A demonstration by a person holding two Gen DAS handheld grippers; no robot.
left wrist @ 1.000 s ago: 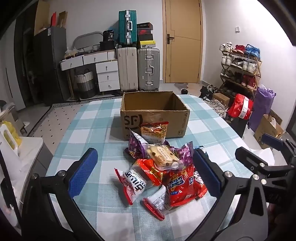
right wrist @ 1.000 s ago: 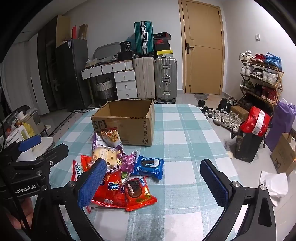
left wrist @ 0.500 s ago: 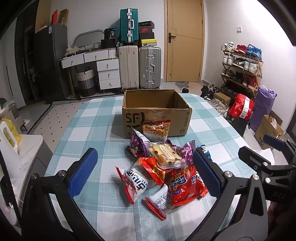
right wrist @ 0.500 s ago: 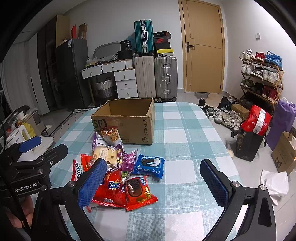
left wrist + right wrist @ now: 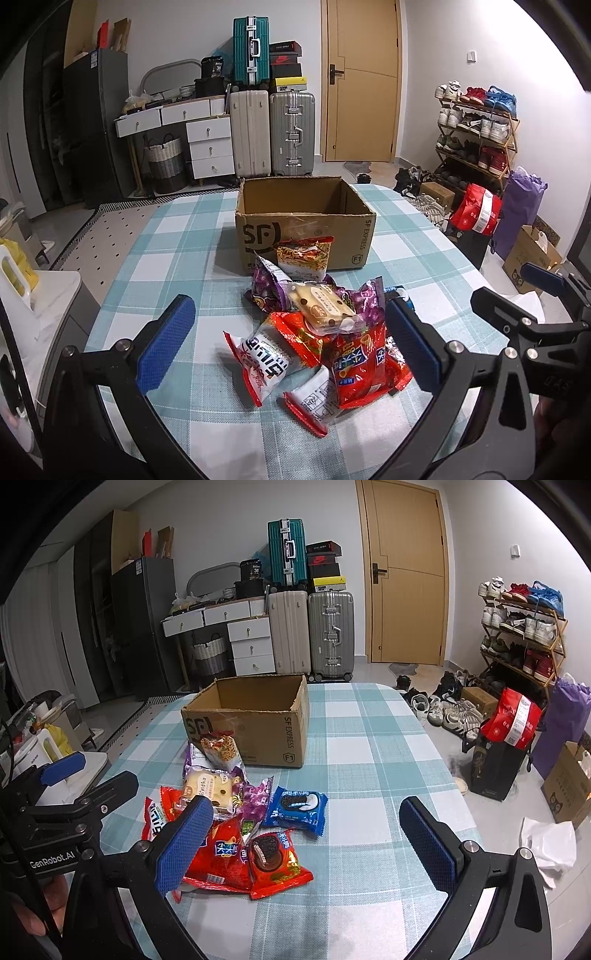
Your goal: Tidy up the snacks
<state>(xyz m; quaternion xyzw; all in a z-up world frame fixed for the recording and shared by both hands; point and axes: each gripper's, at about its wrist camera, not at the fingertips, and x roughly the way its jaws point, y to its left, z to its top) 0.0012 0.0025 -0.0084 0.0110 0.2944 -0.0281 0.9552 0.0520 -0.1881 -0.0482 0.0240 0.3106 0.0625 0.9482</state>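
Observation:
A pile of snack packets point(image 5: 317, 332) lies on the checked tablecloth in front of an open brown cardboard box point(image 5: 303, 218). The pile holds red, purple and white packets and a bread pack point(image 5: 325, 308). In the right wrist view the pile point(image 5: 229, 823) shows with a blue cookie pack point(image 5: 297, 810) and a red cookie pack point(image 5: 275, 864) at its right; the box point(image 5: 255, 720) stands behind. My left gripper point(image 5: 288, 347) is open and empty, just short of the pile. My right gripper point(image 5: 306, 845) is open and empty, above the pile's right side.
The table point(image 5: 369, 775) has a rounded edge on the right. Beyond it stand suitcases point(image 5: 310, 635), a white drawer unit point(image 5: 251, 642), a door, a shoe rack point(image 5: 521, 635), and bags and boxes on the floor. The other gripper point(image 5: 532, 321) shows at the right of the left wrist view.
Both grippers have drifted slightly; the box and pile sit a little lower and nearer in the left wrist view. Nothing was picked up.

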